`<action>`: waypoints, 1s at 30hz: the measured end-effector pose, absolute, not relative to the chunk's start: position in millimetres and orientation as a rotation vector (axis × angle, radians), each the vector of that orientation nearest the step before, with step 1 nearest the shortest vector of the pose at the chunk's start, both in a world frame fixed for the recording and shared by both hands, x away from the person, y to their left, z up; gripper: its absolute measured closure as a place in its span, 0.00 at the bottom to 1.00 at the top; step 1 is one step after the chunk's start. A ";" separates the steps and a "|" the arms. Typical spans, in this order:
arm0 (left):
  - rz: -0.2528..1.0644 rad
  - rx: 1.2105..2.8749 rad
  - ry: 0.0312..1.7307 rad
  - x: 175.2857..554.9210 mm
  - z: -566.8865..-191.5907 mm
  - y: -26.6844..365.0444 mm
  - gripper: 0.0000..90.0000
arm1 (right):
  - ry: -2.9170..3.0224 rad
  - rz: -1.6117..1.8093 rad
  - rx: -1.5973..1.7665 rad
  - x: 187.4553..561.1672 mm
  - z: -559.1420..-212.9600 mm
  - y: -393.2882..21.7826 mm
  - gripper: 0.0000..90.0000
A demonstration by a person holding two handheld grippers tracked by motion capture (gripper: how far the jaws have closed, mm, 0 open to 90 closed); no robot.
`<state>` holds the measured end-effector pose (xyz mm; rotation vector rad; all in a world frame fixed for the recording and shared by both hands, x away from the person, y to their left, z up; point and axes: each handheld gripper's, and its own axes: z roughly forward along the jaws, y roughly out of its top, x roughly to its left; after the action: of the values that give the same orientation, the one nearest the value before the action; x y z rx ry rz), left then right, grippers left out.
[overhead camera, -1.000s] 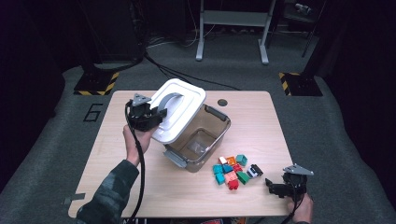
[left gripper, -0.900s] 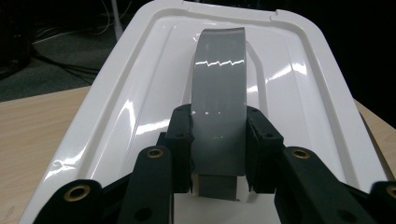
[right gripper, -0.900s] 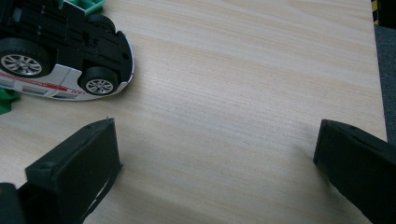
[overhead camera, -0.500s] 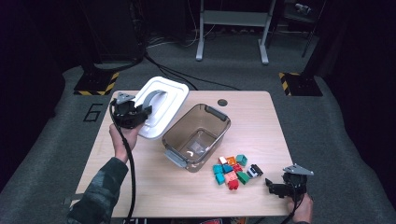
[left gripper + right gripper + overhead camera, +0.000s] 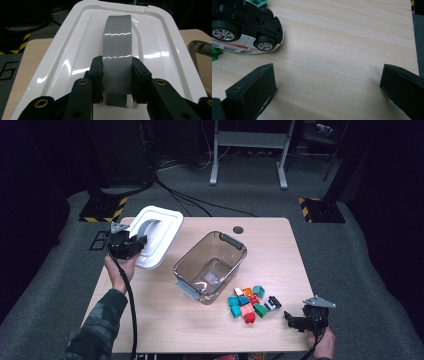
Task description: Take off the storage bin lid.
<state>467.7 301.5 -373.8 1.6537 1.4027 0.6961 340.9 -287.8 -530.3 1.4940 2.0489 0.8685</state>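
A white box lid (image 5: 162,227) with a grey strap handle (image 5: 117,45) is at the table's far left, clear of the box. My left gripper (image 5: 134,243) is shut on that handle; in the left gripper view the two pads (image 5: 97,75) press its sides, with the lid (image 5: 72,52) spreading out beyond. The clear brown box (image 5: 210,262) stands uncovered mid-table, nearly empty. Beside it, toward the front right, lies a heap of coloured bricks (image 5: 246,302) and a toy car (image 5: 272,303). My right gripper (image 5: 294,321) rests open at the front right corner, its jaws wide apart over bare wood, the car (image 5: 244,32) off to their left.
The wooden table (image 5: 165,320) has free room along its front left and back right. A small round cable hole (image 5: 238,229) sits near the back edge. Dark floor, cables and a metal stand (image 5: 248,150) lie beyond the table.
My left gripper has carried the lid leftward and down, off the box to the table's left side. The right gripper has stayed put.
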 end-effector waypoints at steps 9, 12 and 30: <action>0.679 1.654 1.496 474.4 -407.1 319.3 0.75 | 2.048 0.868 1.495 340.9 -530.3 -287.8 0.00; 0.674 1.651 1.530 474.6 -419.8 324.7 0.75 | 2.048 0.868 1.495 340.9 -530.3 -287.7 0.00; 0.628 1.707 1.708 475.8 -491.8 340.5 0.75 | 2.046 0.867 1.497 340.9 -530.3 -287.5 0.00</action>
<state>475.8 340.5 -491.8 1.7070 1.7084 0.6285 340.9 -287.5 -530.3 1.4974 2.0462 0.8668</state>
